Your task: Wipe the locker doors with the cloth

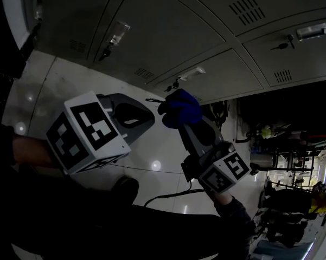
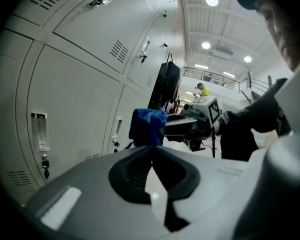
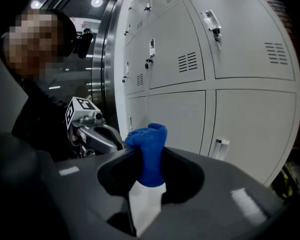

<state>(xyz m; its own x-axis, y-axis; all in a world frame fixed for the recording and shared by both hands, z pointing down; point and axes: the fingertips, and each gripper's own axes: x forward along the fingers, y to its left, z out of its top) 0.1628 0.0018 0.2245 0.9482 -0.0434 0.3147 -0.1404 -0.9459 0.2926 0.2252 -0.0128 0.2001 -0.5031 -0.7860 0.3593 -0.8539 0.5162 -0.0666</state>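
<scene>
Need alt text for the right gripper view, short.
The right gripper is shut on a bunched blue cloth that sticks up between its jaws, in front of pale grey locker doors with vents and latches. At left are the left gripper and a person in dark clothing.

Under you the glossy pale floor (image 1: 54,85) throws back spots of light, a black cable (image 1: 171,195) snakes across it near your dark shoe (image 1: 125,188), and far off, beneath round ceiling lights (image 2: 212,0) and a railed balcony (image 2: 217,77), someone in yellow (image 2: 203,90) shows.
</scene>
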